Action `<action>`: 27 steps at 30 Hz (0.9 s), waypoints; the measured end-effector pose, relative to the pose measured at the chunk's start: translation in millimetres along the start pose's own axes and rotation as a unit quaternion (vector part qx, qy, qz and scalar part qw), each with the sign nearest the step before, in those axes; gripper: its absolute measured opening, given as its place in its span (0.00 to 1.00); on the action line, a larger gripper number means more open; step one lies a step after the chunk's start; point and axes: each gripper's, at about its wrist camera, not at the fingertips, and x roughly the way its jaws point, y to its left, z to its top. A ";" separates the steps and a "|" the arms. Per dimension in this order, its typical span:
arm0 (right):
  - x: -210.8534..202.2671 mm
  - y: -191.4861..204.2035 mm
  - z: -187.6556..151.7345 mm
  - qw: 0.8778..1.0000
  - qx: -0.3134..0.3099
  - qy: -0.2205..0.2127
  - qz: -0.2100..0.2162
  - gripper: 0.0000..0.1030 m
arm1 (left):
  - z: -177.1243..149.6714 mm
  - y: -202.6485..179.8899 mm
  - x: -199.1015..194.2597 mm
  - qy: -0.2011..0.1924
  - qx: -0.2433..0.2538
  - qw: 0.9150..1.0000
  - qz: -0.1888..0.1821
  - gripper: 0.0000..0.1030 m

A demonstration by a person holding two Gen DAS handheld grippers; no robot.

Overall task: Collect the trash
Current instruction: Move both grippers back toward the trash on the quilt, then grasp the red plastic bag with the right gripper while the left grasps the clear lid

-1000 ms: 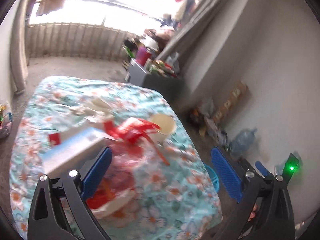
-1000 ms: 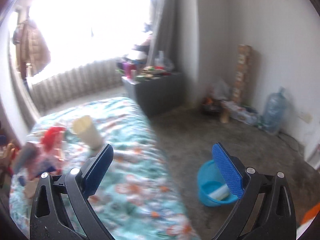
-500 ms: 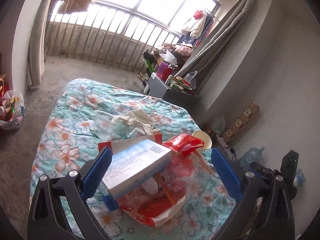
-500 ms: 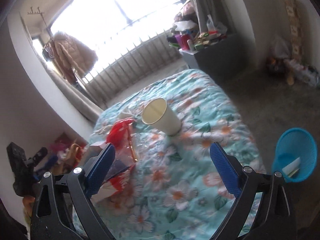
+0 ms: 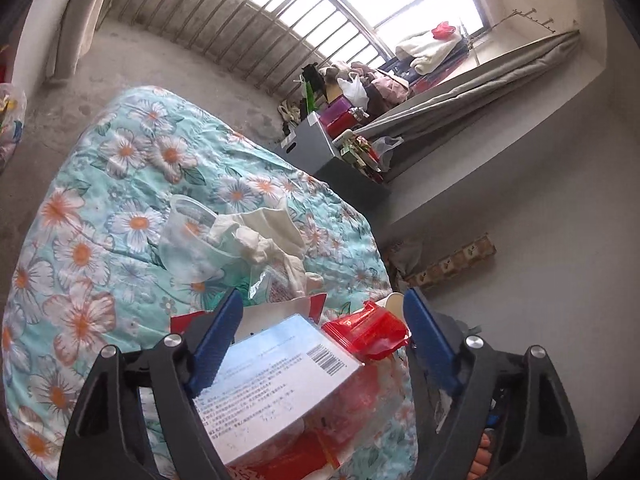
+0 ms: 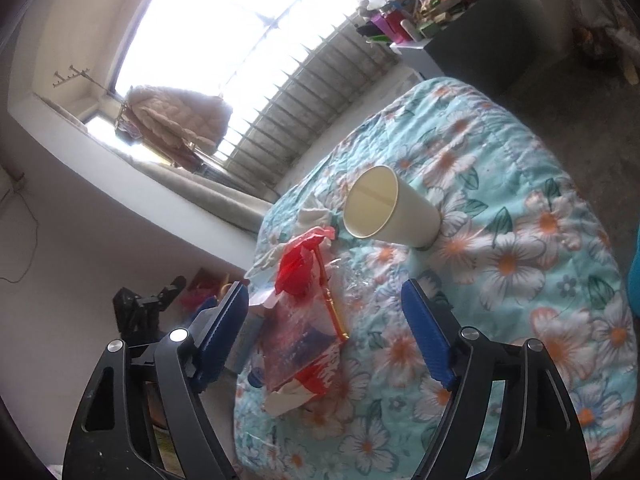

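Note:
A pile of trash lies on the floral tablecloth (image 5: 100,208). My left gripper (image 5: 324,328) hovers over a pale blue box with a barcode (image 5: 280,368) and a red wrapper (image 5: 368,332). Its jaws are closing with the box between them, and the pads are not pressing on it. Beyond lie a clear plastic cup (image 5: 188,236) and crumpled white tissue (image 5: 260,236). My right gripper (image 6: 326,328) is closing above a red and clear plastic bag (image 6: 304,344), without touching it. A cream paper cup (image 6: 388,208) stands further along the floral tablecloth (image 6: 520,280), past the crumpled red wrapper (image 6: 300,264).
A blue bin (image 6: 636,264) shows at the right edge of the right wrist view, beside the table. A grey cabinet (image 5: 320,148) loaded with clutter stands beyond the table by the window. A bag of items (image 5: 10,120) sits on the floor at far left.
Both grippers have swung toward the trash pile and rolled, so the box and the red bag now sit between their jaws. Both pairs of jaws have narrowed a little.

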 end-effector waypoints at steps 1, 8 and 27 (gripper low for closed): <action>2.7 0.5 2.2 1.000 0.005 0.005 0.010 0.69 | 2.7 1.1 4.7 0.005 -0.005 1.000 -0.002 0.74; 32.4 3.4 13.2 0.997 0.034 0.036 0.051 0.65 | 18.2 0.2 35.5 0.023 0.015 0.998 0.054 0.60; 92.4 -1.9 36.2 0.994 0.082 0.076 0.021 0.47 | 57.2 75.0 72.2 0.048 0.012 0.977 0.208 0.23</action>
